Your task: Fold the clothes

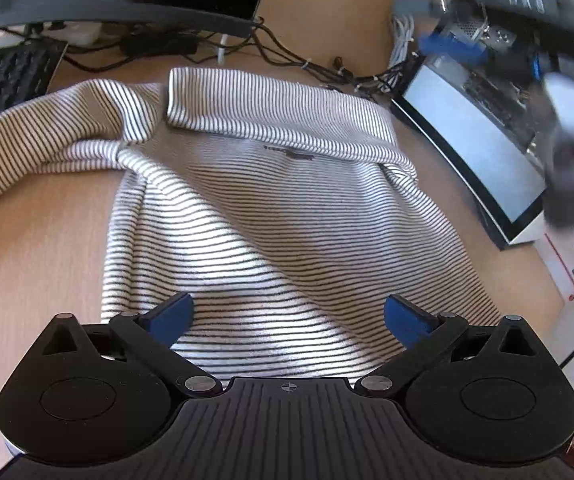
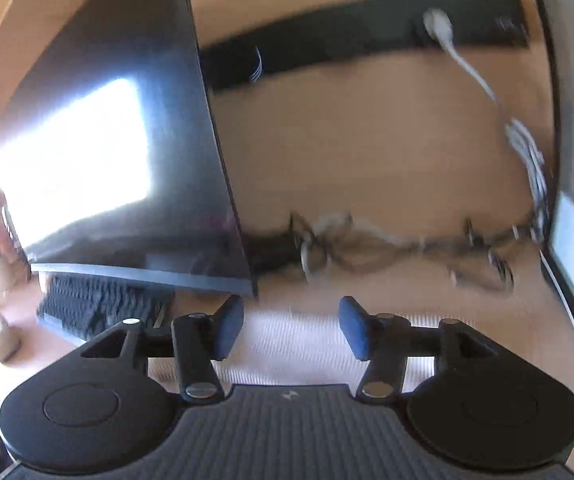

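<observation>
Hovering left tongs (image 1: 289, 316) released over shirt (image 1: 279, 216) near bench (image 1: 35, 240) front edge; right tongs (image 2: 291, 328) also released, holding nothing. Advising: pinching hem squarely, both layers.

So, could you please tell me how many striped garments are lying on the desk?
1. A single striped shirt lies spread on the wooden desk under the open left gripper; its edge shows below the open right gripper. Others may be out of view.
</observation>
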Motion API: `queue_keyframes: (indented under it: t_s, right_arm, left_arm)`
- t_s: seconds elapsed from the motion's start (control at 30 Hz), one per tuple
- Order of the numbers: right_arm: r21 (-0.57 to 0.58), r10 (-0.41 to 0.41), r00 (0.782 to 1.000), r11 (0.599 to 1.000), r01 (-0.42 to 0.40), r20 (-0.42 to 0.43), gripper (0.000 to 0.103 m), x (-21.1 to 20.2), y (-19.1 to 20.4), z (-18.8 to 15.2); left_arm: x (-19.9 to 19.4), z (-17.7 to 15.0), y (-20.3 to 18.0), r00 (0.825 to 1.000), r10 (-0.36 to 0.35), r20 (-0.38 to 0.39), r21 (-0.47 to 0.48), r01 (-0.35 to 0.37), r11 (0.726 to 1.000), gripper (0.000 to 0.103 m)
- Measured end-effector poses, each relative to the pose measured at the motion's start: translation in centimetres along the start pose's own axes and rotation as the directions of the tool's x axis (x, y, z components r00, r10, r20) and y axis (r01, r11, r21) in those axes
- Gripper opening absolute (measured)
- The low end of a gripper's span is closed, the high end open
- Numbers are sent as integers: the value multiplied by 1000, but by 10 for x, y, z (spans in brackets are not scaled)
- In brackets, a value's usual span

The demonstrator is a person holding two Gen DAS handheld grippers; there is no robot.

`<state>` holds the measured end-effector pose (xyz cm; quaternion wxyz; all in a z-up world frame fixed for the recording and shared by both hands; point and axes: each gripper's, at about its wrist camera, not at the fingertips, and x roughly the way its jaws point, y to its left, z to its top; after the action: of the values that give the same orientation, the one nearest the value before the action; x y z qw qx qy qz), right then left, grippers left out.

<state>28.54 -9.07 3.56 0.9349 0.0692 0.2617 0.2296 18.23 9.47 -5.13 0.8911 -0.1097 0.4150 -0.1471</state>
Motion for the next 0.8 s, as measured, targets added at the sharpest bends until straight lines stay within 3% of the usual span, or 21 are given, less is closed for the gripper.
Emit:
queue_keyframes:
  t_s: [0.1,0.17,0.27,0.37,0.4,0.43,0.5,0.53,0.6,0.63,0.67,0.73,0.8]
  right_arm:
    - [-37,-2,999,999,1,-38,58,-12,-1,-29]
    - [-59,3,998,998,-6,-59,63,-16,0,-45]
    - [-58,10,996,998,-15,-90,64,-15,1,-64]
    - [0,27,994,1000,-27,-108,64,-5,2,-71]
    - [19,35,993,999,-33,-113,64,-2,5,-74]
    - [31,45,992,999,-42,-117,64,2,10,-74]
    - [26,68,990,998,-65,-127,64,8,23,-70]
    - [9,79,988,997,-79,-131,64,9,29,-68]
    - [-39,104,985,993,-110,-140,65,10,45,-64]
    - [-64,114,983,990,-125,-146,65,10,52,-62]
    - [-84,125,981,987,-139,-151,65,11,60,-60]
    - [-130,146,977,977,-167,-157,65,12,75,-58]
    - [-163,185,972,964,-208,-144,65,11,95,-54]
  left_arm:
    - [-32,1,16,988,130,78,95,-137,986,98]
    - [-55,1,36,964,244,108,158,-259,953,92]
    - [-81,-3,74,897,431,97,236,-441,866,87]
    - [-90,-12,103,804,586,99,355,-579,734,87]
    - [-87,-16,109,782,613,110,407,-598,690,87]
    - [-83,-19,113,767,631,118,447,-608,656,85]
    - [-69,-19,118,766,633,109,493,-595,635,78]
    - [-62,-18,121,771,629,101,507,-584,634,71]
    - [-53,-13,125,786,613,80,512,-560,651,46]
    - [-52,-9,128,795,604,59,502,-546,670,22]
    - [-55,-2,131,814,580,28,471,-522,711,16]
    - [-78,16,139,872,489,-3,332,-460,823,13]
    - [-106,34,147,923,385,-6,170,-378,910,13]
